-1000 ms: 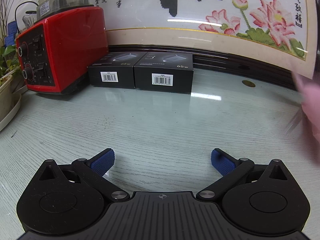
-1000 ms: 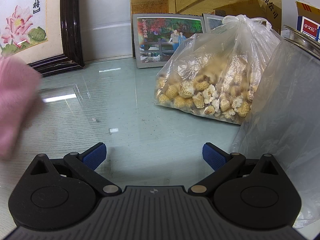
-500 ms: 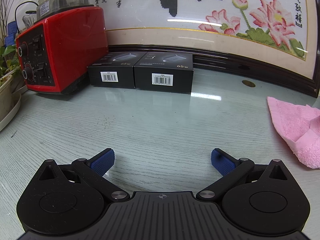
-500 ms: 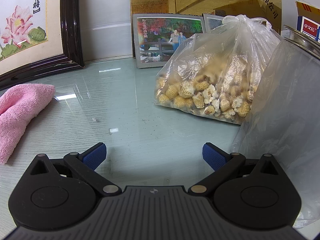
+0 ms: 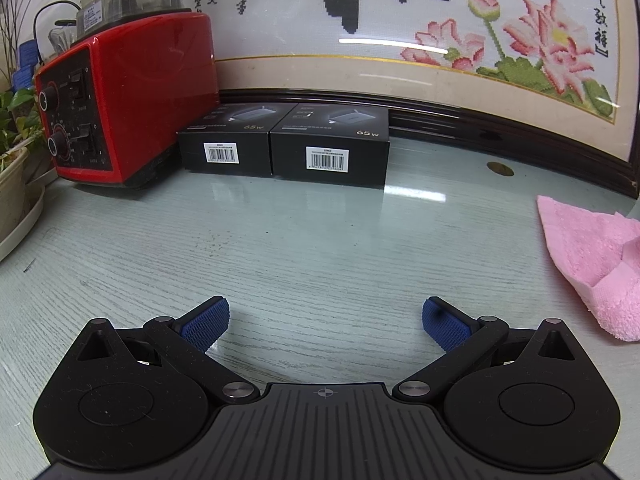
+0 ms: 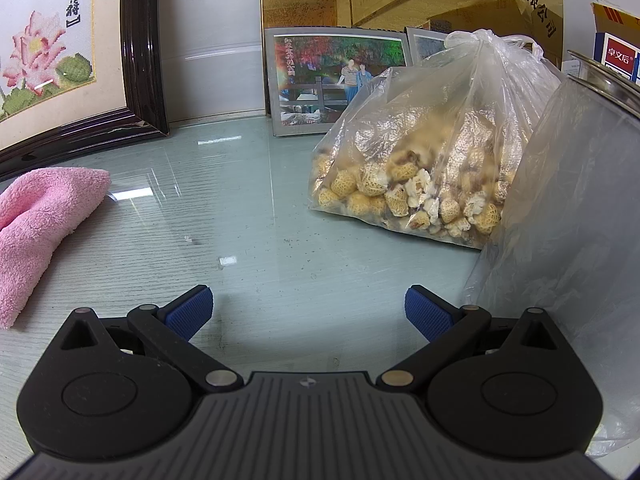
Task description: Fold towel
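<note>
Left gripper [image 5: 325, 320] spread wide, nothing between its blue pads, low over the glass-topped table [image 5: 304, 248]. Right gripper [image 6: 309, 309] also wide apart and empty. Pink towel [image 5: 592, 256] lies crumpled on the table, between the two grippers: at the right edge of the left view, at the left edge of the right view [image 6: 38, 216], touching neither tool. Behind the left gripper: red appliance [image 5: 128, 104], two black boxes [image 5: 284, 146], framed embroidery [image 5: 420, 40] against the wall. Right side: clear plastic bag of dried food [image 6: 432, 160], photo frame [image 6: 336, 80] behind it.
</note>
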{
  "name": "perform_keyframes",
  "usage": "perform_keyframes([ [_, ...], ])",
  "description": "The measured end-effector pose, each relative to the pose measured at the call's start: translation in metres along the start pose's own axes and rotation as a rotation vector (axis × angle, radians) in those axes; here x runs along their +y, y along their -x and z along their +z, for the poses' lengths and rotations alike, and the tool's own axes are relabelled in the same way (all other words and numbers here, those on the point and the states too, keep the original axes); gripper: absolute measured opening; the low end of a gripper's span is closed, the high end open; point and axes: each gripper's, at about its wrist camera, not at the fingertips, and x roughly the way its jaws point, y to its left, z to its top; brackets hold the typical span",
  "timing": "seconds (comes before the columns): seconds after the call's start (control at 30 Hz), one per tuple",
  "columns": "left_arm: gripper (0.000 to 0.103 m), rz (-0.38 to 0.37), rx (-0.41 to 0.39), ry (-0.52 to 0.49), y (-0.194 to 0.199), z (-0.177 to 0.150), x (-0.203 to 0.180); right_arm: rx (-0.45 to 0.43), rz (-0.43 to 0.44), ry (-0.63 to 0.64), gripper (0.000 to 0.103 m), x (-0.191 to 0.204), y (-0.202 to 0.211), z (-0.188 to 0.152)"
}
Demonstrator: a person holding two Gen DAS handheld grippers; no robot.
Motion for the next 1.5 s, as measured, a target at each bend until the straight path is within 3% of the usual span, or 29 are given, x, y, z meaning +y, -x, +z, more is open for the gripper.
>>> perform_keyframes([
  [0.77, 0.103, 0.004, 0.0, 0.002, 0.0, 0.001, 0.0, 0.001, -0.004, -0.004, 0.103, 0.001, 0.0, 0.0],
  [1.5, 0.103, 0.095, 0.001, 0.078, 0.004, 0.0, -0.013, 0.002, -0.009, -0.006, 0.103, 0.002, 0.0, 0.0],
])
